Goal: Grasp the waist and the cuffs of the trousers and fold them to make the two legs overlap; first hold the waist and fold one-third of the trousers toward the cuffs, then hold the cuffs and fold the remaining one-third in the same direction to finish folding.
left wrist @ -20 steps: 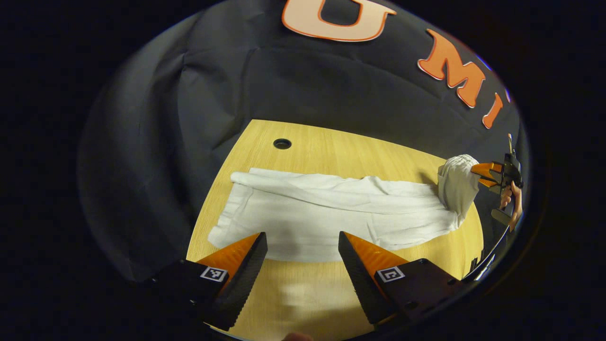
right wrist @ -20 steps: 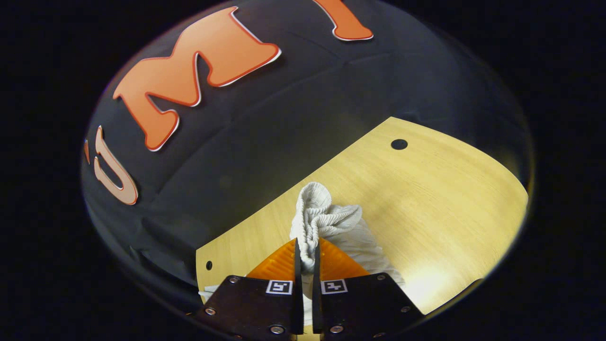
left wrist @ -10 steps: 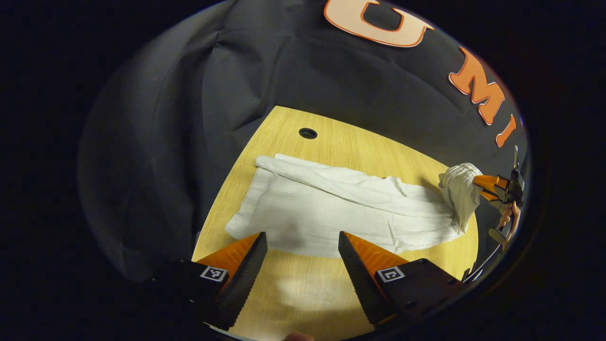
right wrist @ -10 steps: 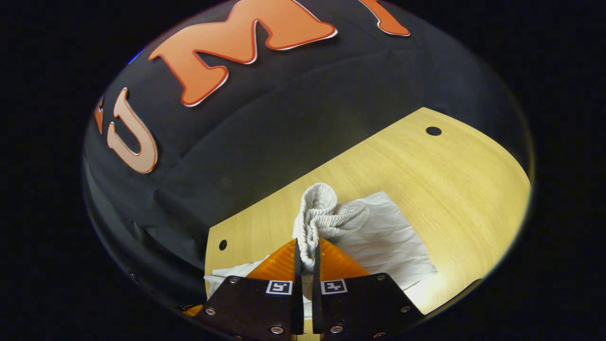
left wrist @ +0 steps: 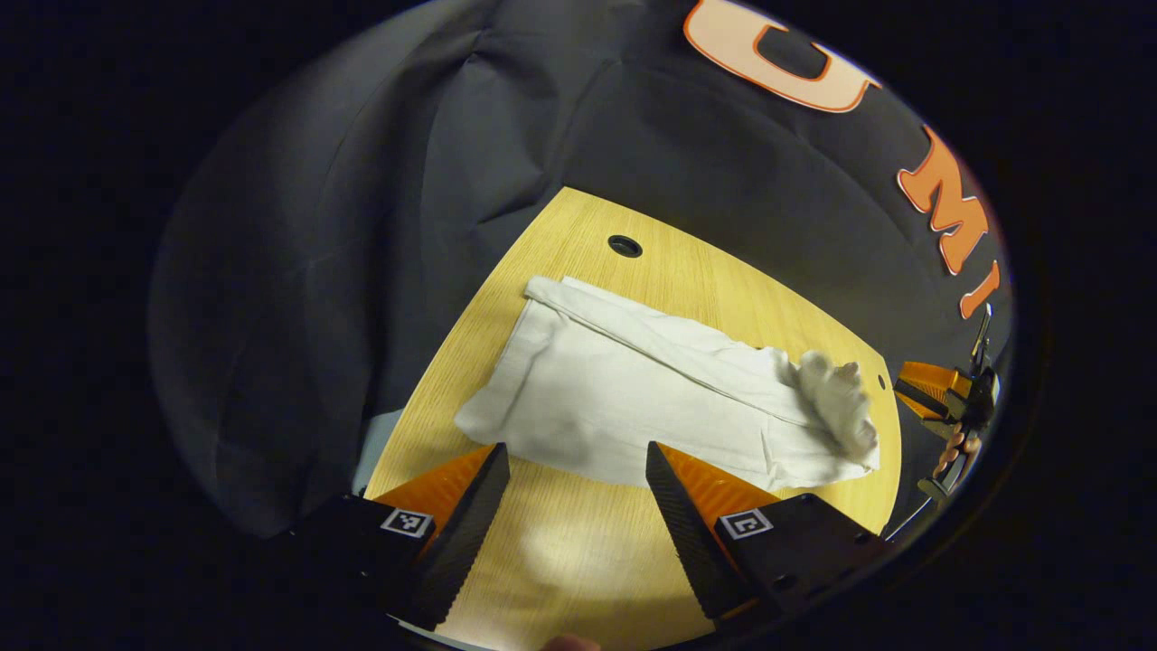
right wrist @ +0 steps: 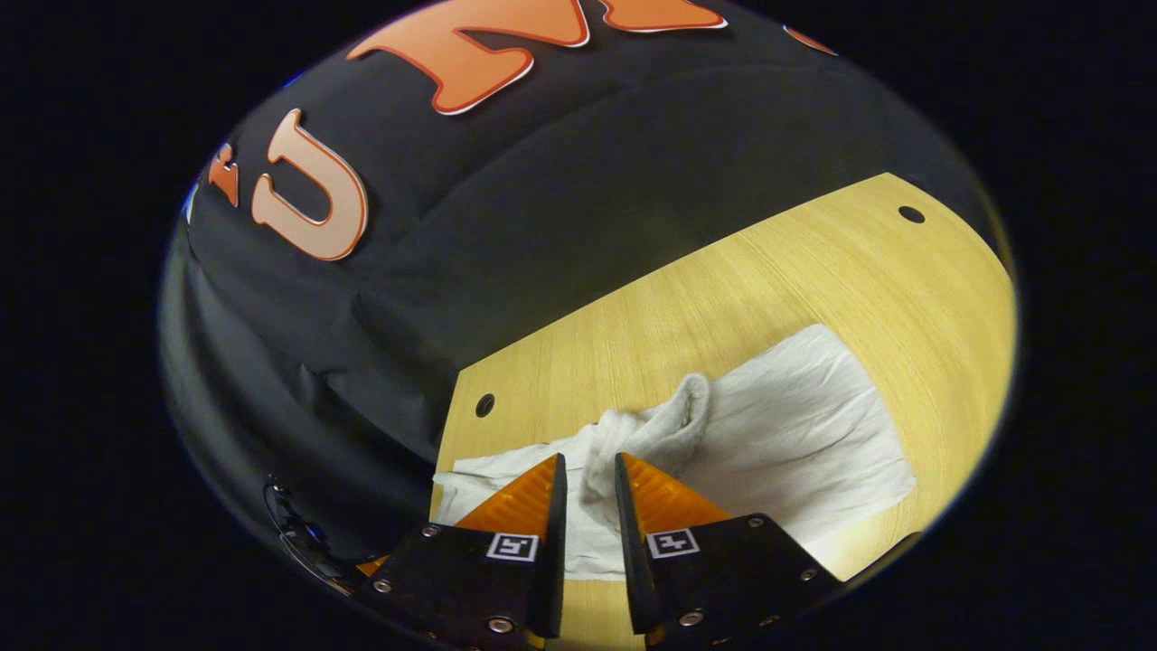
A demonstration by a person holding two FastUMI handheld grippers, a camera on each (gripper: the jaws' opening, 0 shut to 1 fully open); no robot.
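One pair of white trousers (left wrist: pixel 633 398) lies lengthwise across a light wooden table (left wrist: pixel 578 561), its legs stacked flat and a long crease running down the cloth. The cuffs (left wrist: pixel 506 362) rest at the left end near a round cable hole (left wrist: pixel 625 245); the gathered elastic waist (left wrist: pixel 836 407) sits in a crumpled heap at the right end, on the table's right portion. In the right gripper view the ribbed waist rises just beyond the right gripper (right wrist: pixel 586 475), whose jaws stand slightly apart with cloth lying between them but not pinched. The left gripper (left wrist: pixel 574 466) hovers at the near edge of the trousers with its jaws spread wide, holding nothing. In the left gripper view the right gripper appears far off at the table's right end, held by a hand (left wrist: pixel 954 452). Black cloth (left wrist: pixel 362 226) drapes the booth behind the table. Two further small holes mark the tabletop in the right gripper view, one (right wrist: pixel 484 404) near the left corner and one (right wrist: pixel 911 214) at the far right.
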